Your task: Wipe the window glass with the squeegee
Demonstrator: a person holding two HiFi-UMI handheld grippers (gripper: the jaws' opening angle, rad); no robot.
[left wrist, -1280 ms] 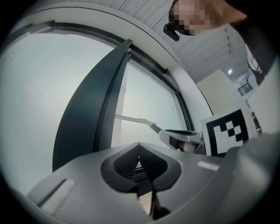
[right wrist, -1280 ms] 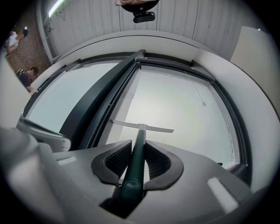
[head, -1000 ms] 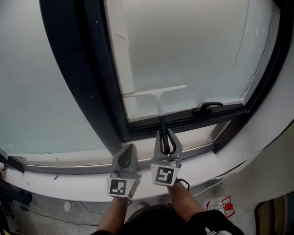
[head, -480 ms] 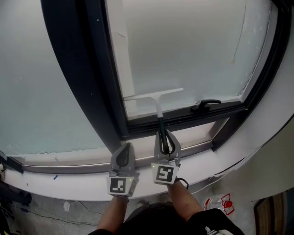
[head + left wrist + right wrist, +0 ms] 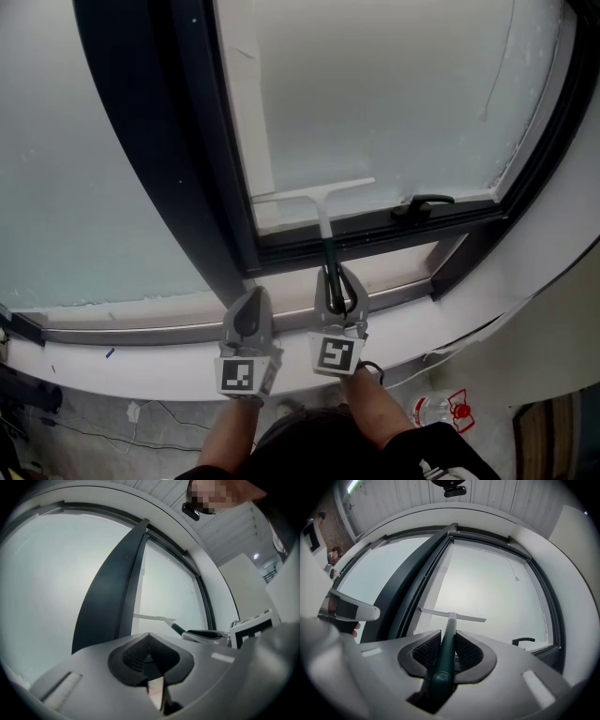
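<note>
My right gripper (image 5: pixel 339 284) is clamped on the dark handle of the squeegee (image 5: pixel 321 208). I grip it low so the shaft reaches up and the white blade lies across the bottom of the window glass (image 5: pixel 394 103), just above the lower frame (image 5: pixel 375 234) and left of the latch handle (image 5: pixel 422 204). My left gripper (image 5: pixel 248 319) has its jaws together on nothing. It sits just beside the right one near the sill (image 5: pixel 141 321), clear of the blade's path.

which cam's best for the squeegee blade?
Head view: the whole squeegee blade lies across the glass, low on the pane, unobstructed. Right gripper view shows it too, past the handle. Left gripper view shows it thin, from the side.
</note>
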